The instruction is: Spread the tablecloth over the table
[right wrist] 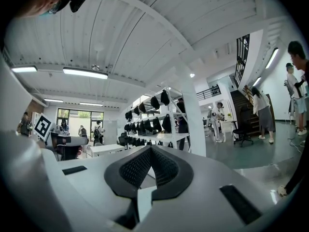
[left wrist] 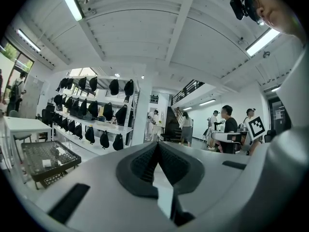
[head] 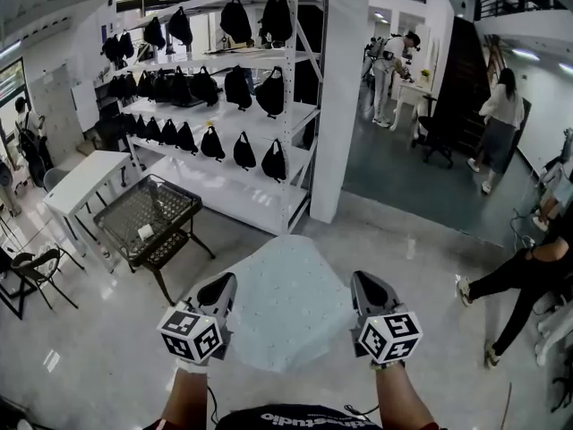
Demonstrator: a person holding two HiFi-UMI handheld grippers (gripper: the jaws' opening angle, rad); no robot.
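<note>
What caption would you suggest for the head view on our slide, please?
Left gripper and right gripper hold a pale tablecloth stretched between them, with a black mesh table ahead.

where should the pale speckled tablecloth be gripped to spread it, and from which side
Probably its two opposite edges, one per gripper, each from its outer side. The limp pale speckled tablecloth stretches flat between the left gripper and right gripper, both shut on it.

White shelves [head: 235, 193] hold black bags [head: 243, 153] beside a pillar [head: 345, 97].
</note>
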